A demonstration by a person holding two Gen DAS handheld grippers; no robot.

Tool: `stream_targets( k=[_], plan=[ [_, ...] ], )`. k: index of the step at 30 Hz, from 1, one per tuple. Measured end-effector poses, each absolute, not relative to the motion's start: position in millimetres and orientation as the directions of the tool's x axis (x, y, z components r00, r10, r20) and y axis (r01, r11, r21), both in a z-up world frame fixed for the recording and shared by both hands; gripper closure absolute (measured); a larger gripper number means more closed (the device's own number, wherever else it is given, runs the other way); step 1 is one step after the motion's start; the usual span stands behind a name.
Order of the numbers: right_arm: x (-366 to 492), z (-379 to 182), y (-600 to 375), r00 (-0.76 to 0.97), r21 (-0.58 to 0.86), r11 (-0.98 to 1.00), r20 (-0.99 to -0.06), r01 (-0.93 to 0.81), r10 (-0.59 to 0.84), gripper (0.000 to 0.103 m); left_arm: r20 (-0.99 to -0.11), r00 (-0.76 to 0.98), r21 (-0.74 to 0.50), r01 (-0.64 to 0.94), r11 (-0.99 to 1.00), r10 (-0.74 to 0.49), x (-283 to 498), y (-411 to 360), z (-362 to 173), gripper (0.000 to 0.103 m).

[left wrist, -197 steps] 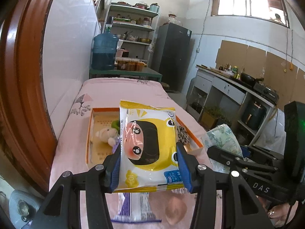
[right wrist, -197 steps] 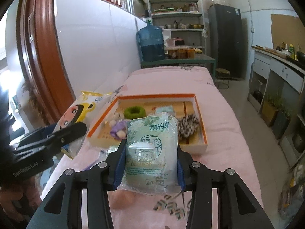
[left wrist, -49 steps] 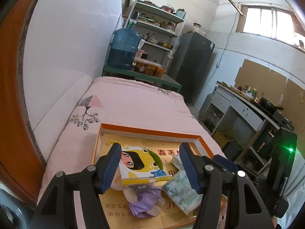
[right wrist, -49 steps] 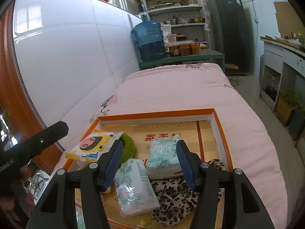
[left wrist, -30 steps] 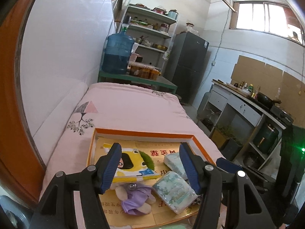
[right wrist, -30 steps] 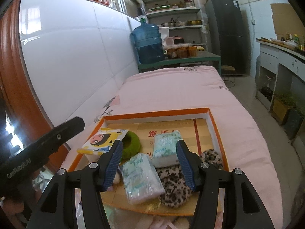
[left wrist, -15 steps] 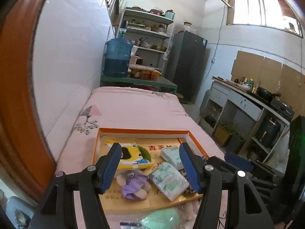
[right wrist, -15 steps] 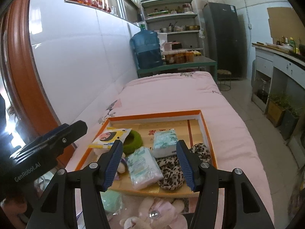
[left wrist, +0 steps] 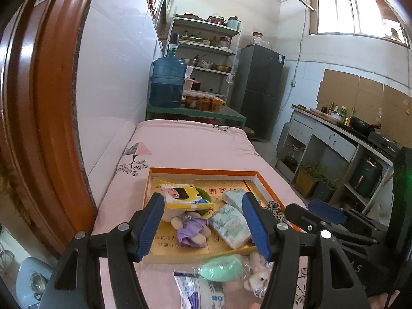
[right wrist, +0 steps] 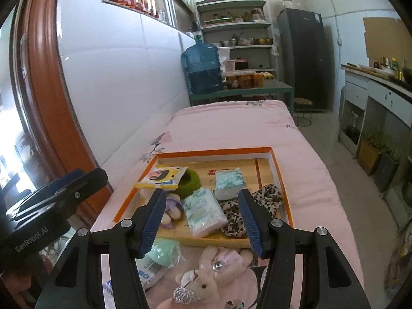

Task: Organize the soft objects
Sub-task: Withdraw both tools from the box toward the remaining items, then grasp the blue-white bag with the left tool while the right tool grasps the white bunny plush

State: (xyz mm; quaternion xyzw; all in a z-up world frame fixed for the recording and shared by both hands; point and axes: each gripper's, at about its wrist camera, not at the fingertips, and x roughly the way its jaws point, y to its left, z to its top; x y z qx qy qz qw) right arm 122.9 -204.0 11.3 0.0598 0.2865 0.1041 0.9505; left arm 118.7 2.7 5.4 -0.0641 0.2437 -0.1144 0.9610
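An orange-rimmed tray lies on the pink bed. In it are a yellow cartoon wipes pack, a green ring, a purple plush doll, two tissue packs and a leopard-print cloth. Nearer than the tray lie a mint-green sponge, a pink plush rabbit and a plastic packet. My left gripper and right gripper both hover open and empty above the tray's near edge.
A white tiled wall and a brown wooden frame run along the left. Beyond the bed stand a green table with a blue water jug, shelves and a dark fridge. A counter lines the right side.
Both grippers, earlier shut on the wipes pack and a tissue pack, have left them in the tray and drawn back and up. The loose items near the tray's front edge came into view.
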Motion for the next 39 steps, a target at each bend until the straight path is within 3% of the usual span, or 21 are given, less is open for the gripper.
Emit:
stream_targets(
  k=[18, 39],
  plan=[
    [86.8, 9.0, -199.7, 0.806, 0.148, 0.976, -0.552, -0.159, 0.214, 0.043, -0.477, 0.849, -0.16, 0.172, 0.972, -0.229, 75.2, 14.7, -4.8, 0.04],
    [90.5, -27.4, -204.8, 0.751, 0.176, 0.977, -0.627, -0.123, 0.207, 0.036, -0.604, 0.761, -0.133, 0.195, 0.972, -0.236, 81.8, 3.3, -61.6, 0.04]
  ],
)
